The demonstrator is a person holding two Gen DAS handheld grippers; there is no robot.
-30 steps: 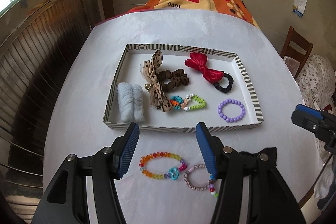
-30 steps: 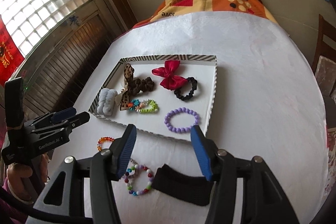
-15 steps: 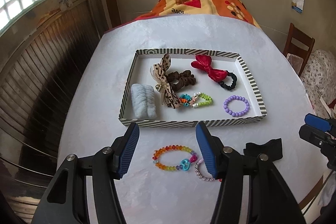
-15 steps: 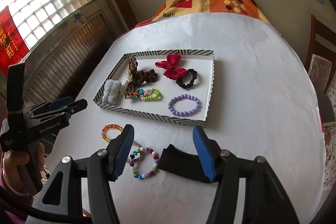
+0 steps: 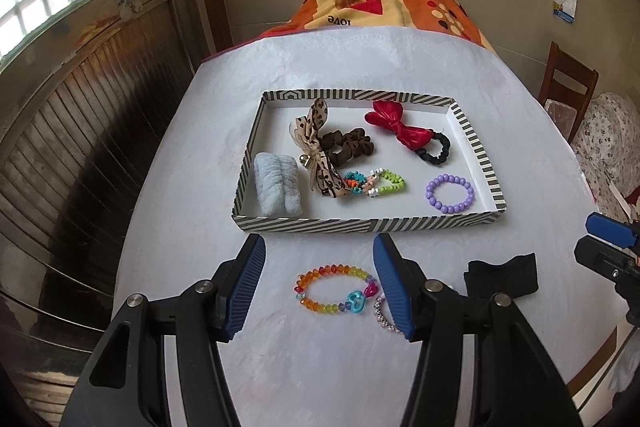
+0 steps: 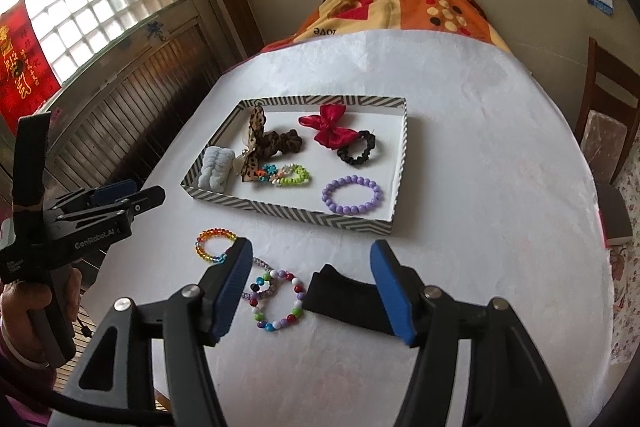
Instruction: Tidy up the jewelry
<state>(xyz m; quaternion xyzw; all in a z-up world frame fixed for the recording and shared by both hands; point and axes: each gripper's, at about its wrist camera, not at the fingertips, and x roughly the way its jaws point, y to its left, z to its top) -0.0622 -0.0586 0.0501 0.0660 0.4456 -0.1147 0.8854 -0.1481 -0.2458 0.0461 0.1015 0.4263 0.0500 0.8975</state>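
Jaws are standing apart and empty on both handheld grippers, each hovering above the near end of a table draped in a white cloth [image 5: 360,75]. The left gripper [image 5: 320,287] is framing a rainbow bead bracelet [image 5: 334,289] with a blue heart charm; a small pink beaded bracelet [image 5: 382,315] is lying just right of it, partly hidden behind the right finger. The right gripper [image 6: 310,289], whose jaws have just been opening with nothing between them, is looking down on a multicolour bead bracelet [image 6: 278,301] and a black fabric band [image 6: 346,301]. Farther off, the striped tray [image 5: 368,223] is already holding hair ties, a red bow, a leopard-print bow, a green-and-orange bracelet and a purple bead bracelet [image 5: 450,194]. The sorting appears to be partway through, with four pieces left outside. The next move likely calls for lowering one gripper, closing on a loose piece, and carrying it over the near rim.
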